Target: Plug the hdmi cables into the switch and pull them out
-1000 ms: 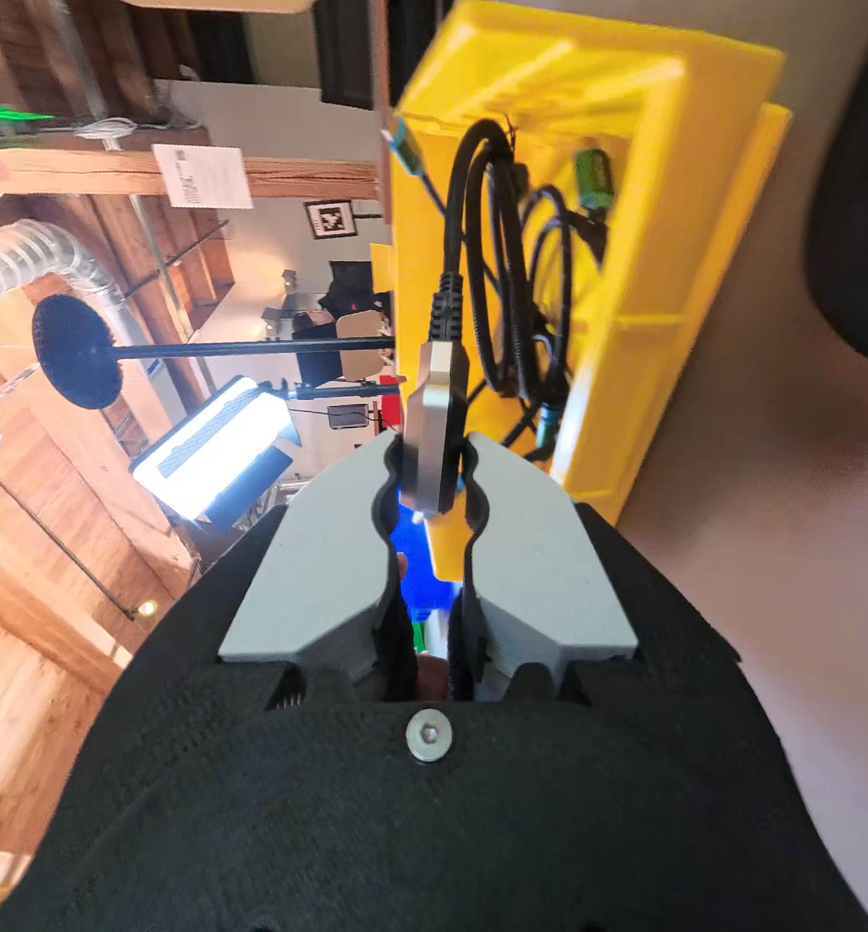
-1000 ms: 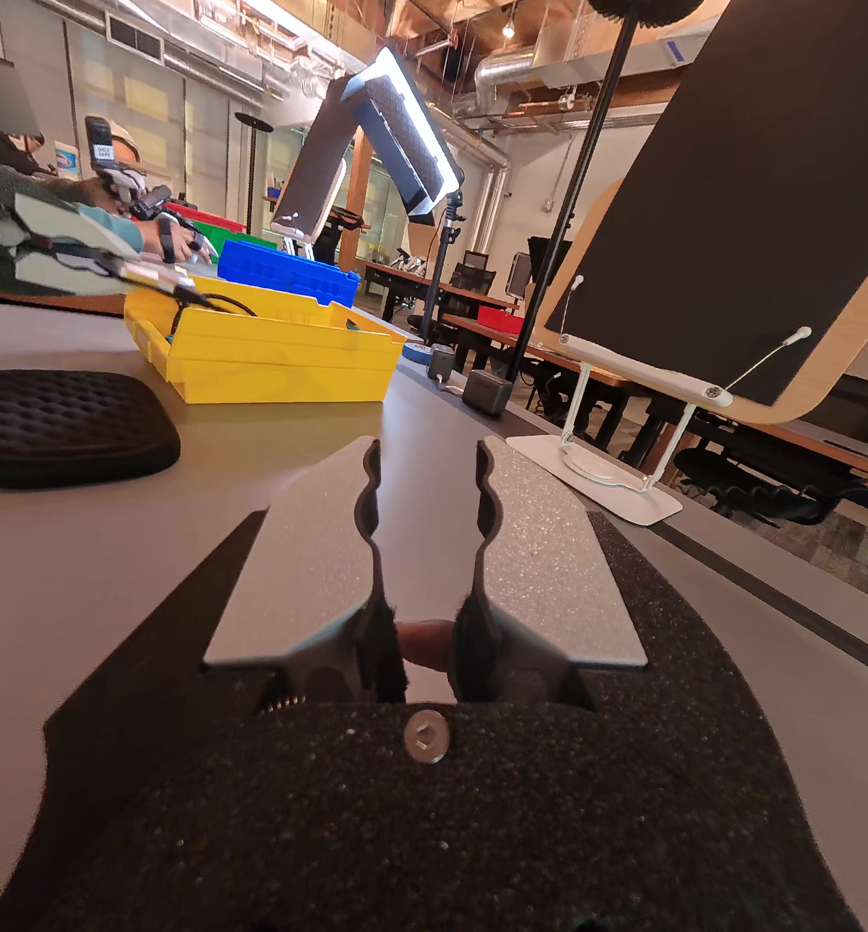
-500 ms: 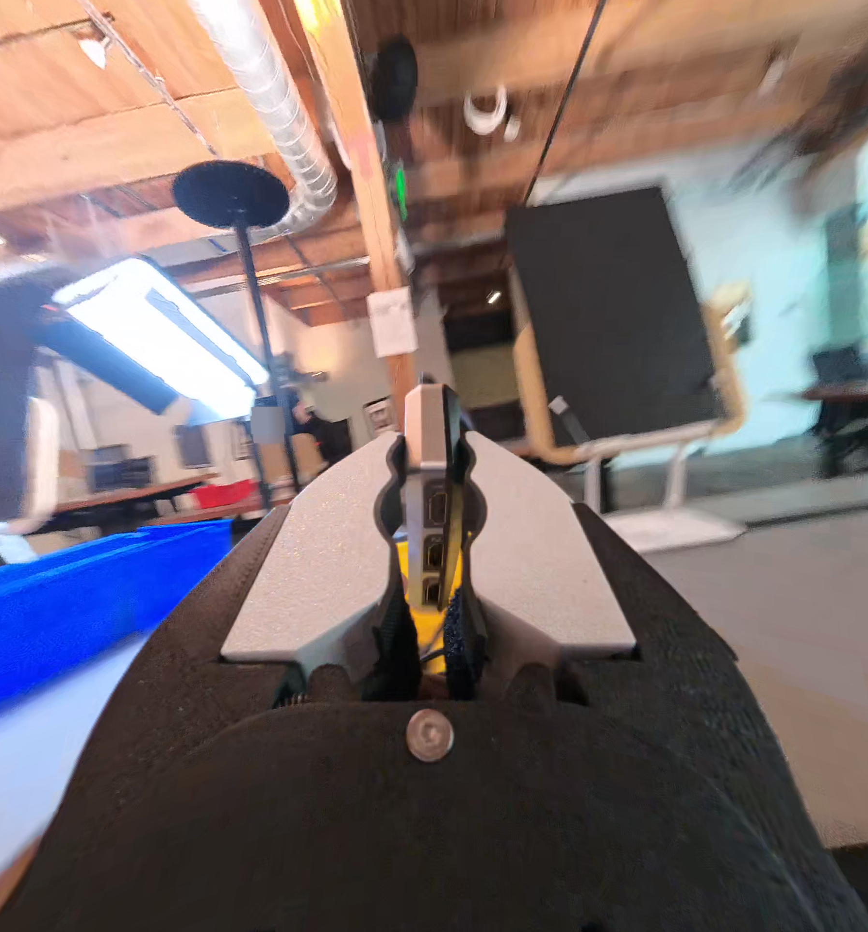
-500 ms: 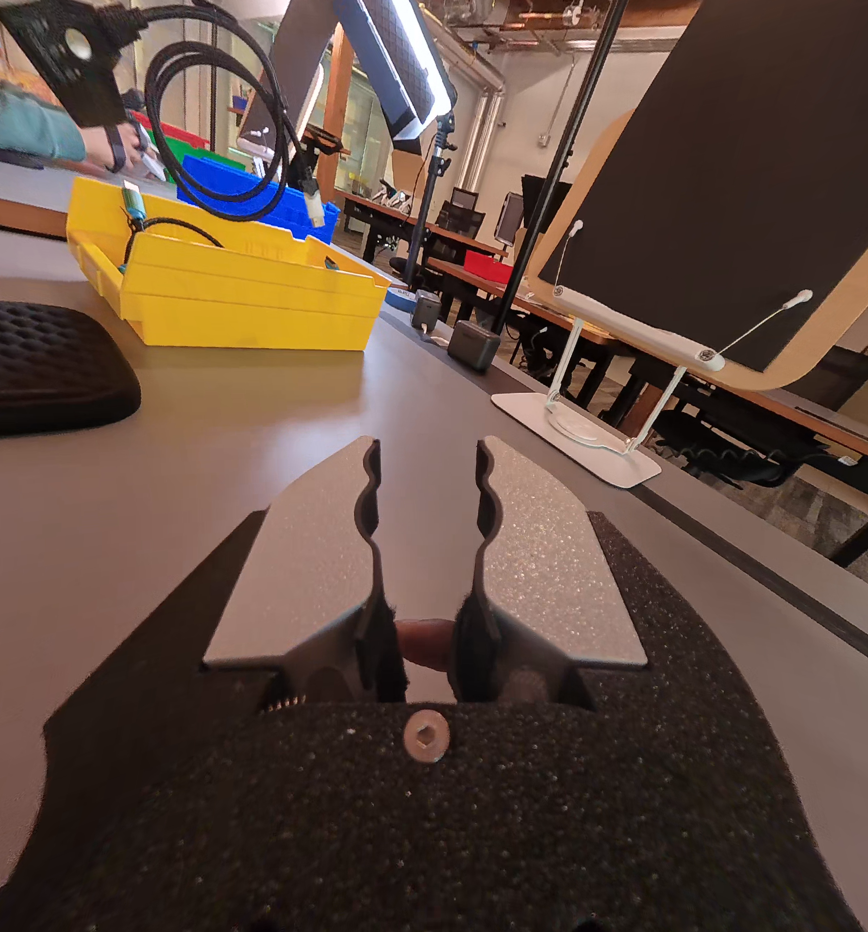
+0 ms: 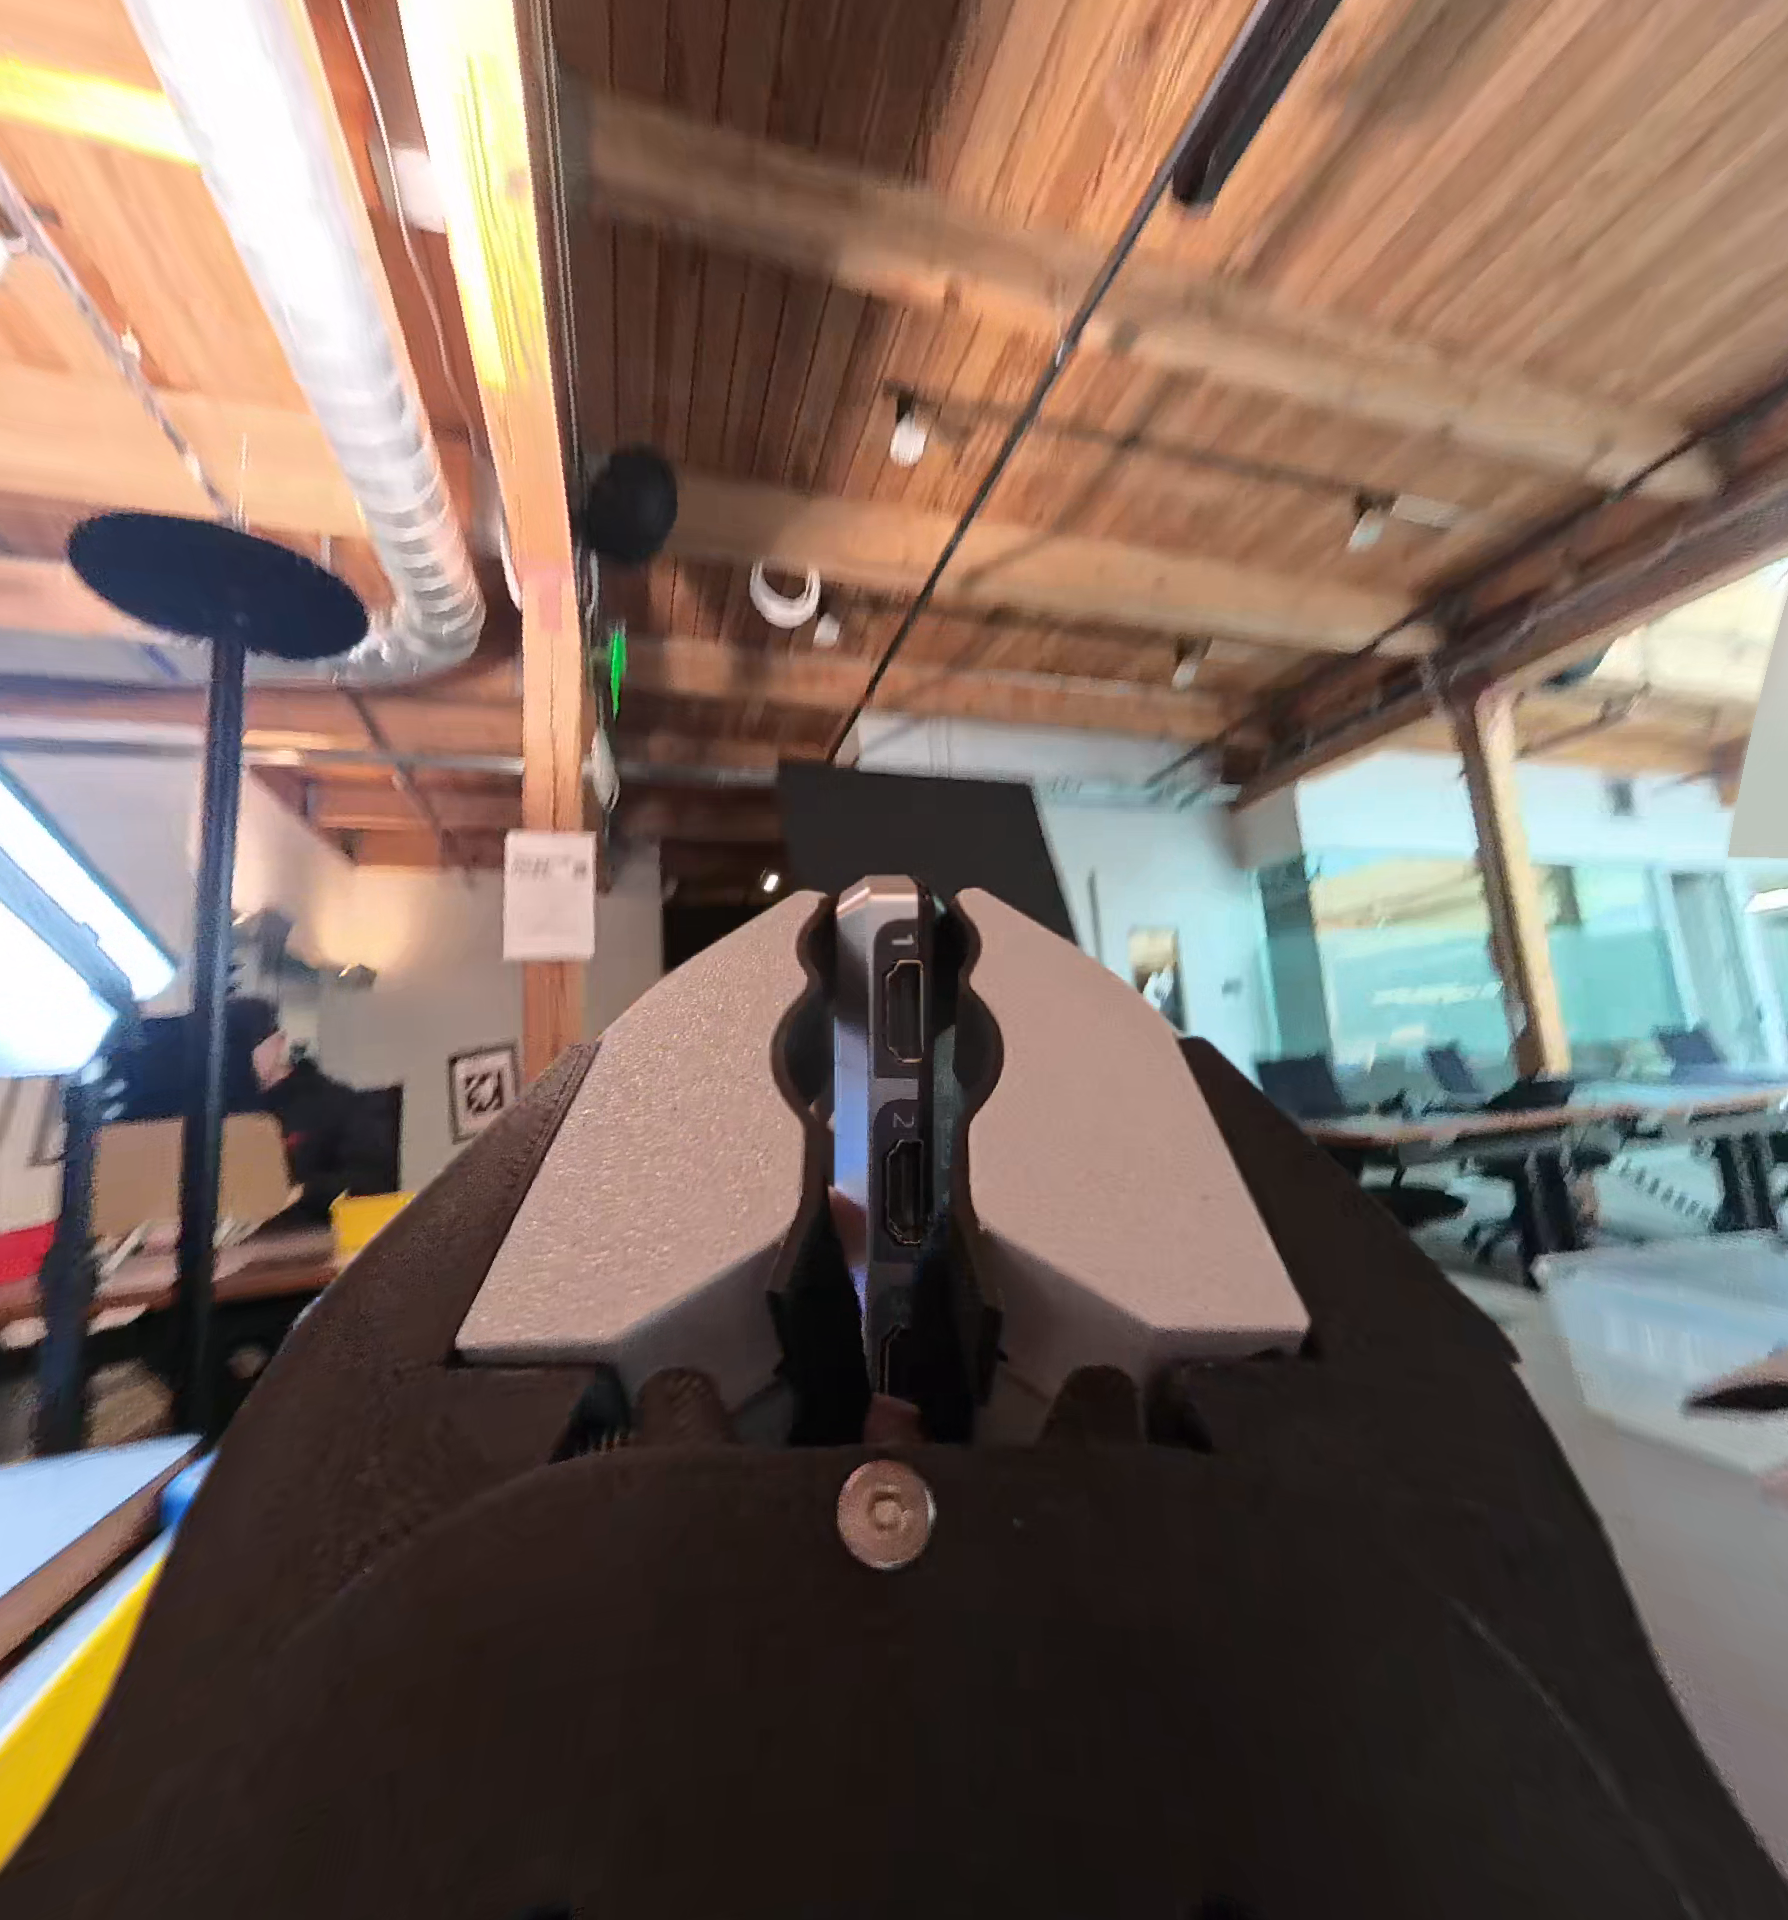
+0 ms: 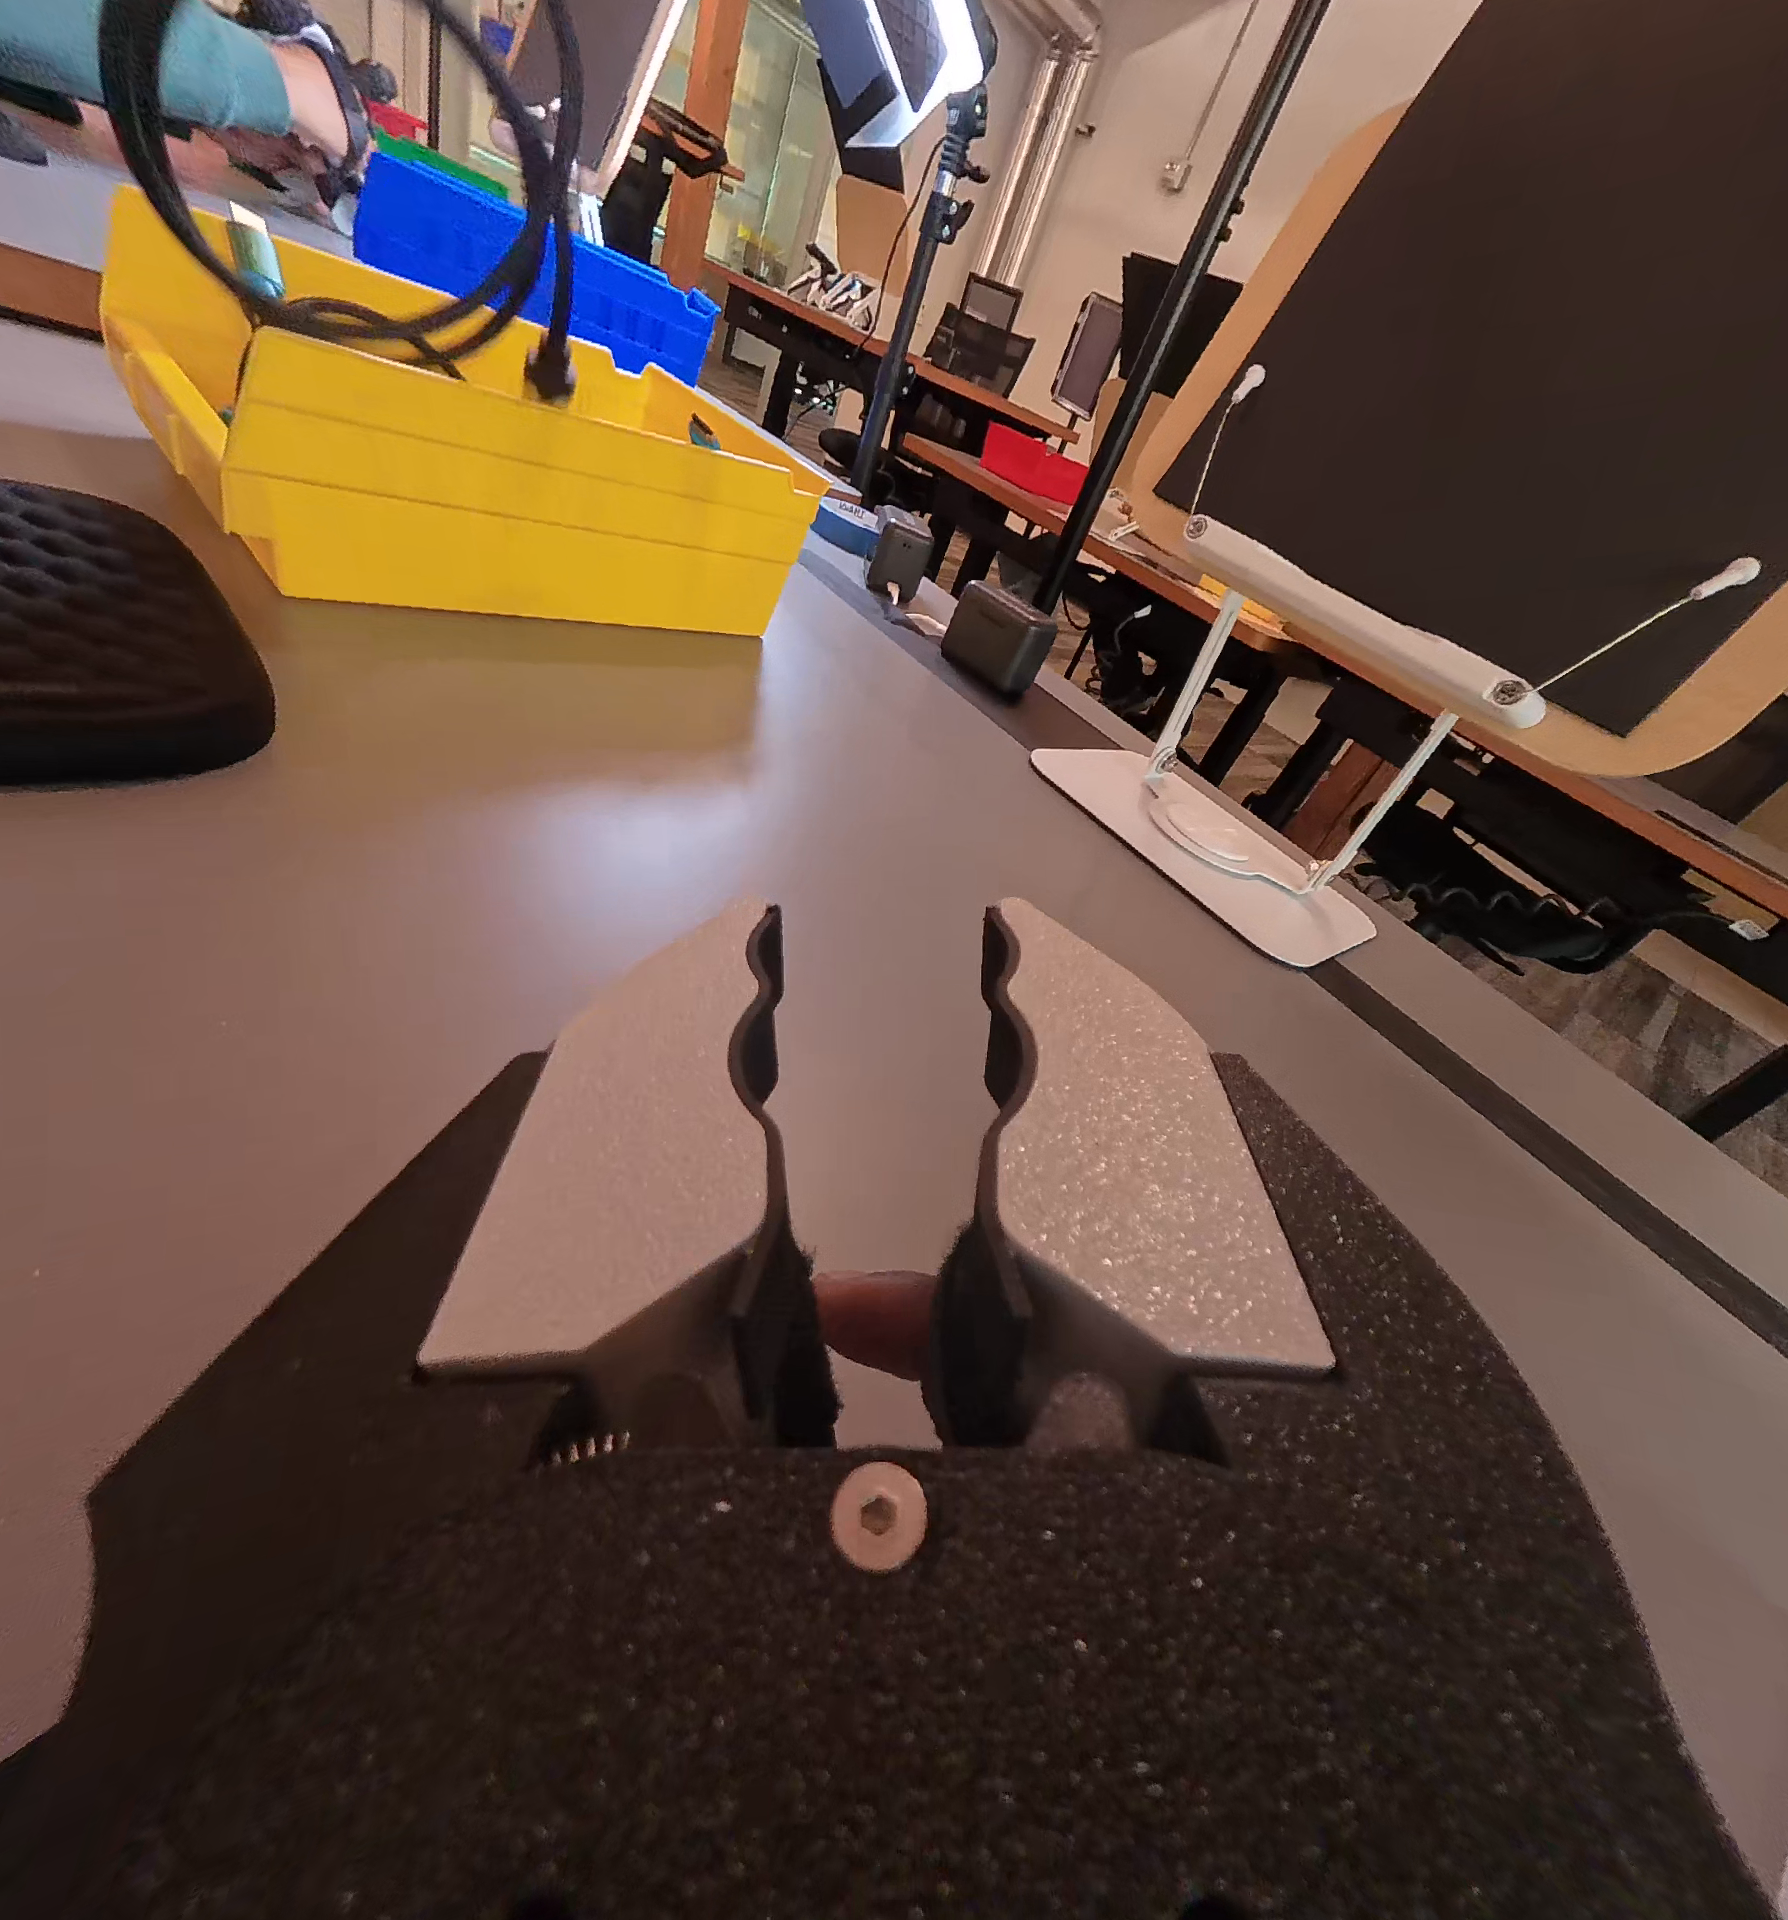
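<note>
My left gripper (image 5: 892, 906) is shut on a slim silver HDMI switch (image 5: 895, 1081), held upright with its row of ports facing the camera and pointing up toward the ceiling. The switch's black braided cable (image 6: 547, 208) hangs in loops above the yellow bin (image 6: 474, 488) in the right wrist view; its upper end runs out of frame. Other cables with green plugs (image 6: 251, 249) lie in that bin. My right gripper (image 6: 879, 920) is open and empty, low over the grey table (image 6: 557, 831).
A black mesh pad (image 6: 69, 634) lies at the left. A blue bin (image 6: 526, 260) stands behind the yellow one. A dark board on a white stand (image 6: 1233, 862) sits at the table's right edge, with small black boxes (image 6: 999, 634) and a light stand pole beside it. Left tips to right tips: about 40 cm.
My left gripper has lifted the switch out of the yellow bin and tilted up, from facing the bin to facing the ceiling. The cable now dangles over the bin. The right gripper shifted slightly forward.
</note>
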Demonstrator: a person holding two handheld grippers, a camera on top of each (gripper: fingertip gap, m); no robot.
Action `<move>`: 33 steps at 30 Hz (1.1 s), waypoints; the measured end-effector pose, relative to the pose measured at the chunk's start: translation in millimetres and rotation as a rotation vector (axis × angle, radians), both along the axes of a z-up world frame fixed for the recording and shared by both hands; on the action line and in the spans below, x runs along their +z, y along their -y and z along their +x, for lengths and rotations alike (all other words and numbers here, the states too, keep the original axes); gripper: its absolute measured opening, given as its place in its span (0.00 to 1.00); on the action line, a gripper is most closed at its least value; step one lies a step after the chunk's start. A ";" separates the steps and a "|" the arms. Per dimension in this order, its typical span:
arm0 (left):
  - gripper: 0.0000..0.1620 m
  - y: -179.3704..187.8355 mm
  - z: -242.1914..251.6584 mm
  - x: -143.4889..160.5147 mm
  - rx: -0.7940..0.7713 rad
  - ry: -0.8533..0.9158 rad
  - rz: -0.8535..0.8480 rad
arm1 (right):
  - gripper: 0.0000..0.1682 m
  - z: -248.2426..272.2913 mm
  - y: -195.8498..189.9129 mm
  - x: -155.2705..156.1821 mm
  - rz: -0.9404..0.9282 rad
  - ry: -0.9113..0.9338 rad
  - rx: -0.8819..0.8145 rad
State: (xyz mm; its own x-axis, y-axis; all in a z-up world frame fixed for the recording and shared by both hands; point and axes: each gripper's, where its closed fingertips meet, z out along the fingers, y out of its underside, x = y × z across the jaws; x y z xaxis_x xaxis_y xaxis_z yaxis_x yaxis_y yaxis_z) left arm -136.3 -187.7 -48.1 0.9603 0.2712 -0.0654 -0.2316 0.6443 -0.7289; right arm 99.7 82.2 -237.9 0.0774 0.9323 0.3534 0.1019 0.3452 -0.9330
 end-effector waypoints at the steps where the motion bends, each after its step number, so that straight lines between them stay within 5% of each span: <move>1: 0.11 5.6 6.0 8.6 -0.041 0.004 0.054 | 0.22 -0.3 0.4 -0.9 0.003 0.006 0.001; 7: 0.12 -13.4 39.6 6.4 -0.434 0.227 0.197 | 0.22 -1.8 2.5 -5.2 0.026 0.038 0.002; 13: 0.12 -109.8 60.8 -92.8 -0.619 0.670 -0.015 | 0.23 0.2 5.1 0.1 0.011 0.007 0.019; 18: 0.12 -138.0 62.7 -144.4 -0.619 0.899 -0.079 | 0.26 -4.3 24.5 -1.1 0.087 0.015 0.110; 29: 0.12 -161.5 102.0 -180.2 -0.777 1.258 -0.217 | 0.50 -67.3 71.6 -12.6 1.072 0.166 -0.024; 33: 0.12 -168.5 124.8 -190.2 -0.858 1.363 -0.242 | 0.35 -73.0 98.9 9.5 1.284 0.013 -0.026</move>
State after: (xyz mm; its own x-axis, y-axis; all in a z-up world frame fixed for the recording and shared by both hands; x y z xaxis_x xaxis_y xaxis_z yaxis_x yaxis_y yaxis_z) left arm -11.5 -19.2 -238.3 0.1944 -0.2338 0.9527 0.9802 0.0832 -0.1796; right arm 26.7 -16.7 -228.4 0.0805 -0.0777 0.9937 0.1289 0.9894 0.0669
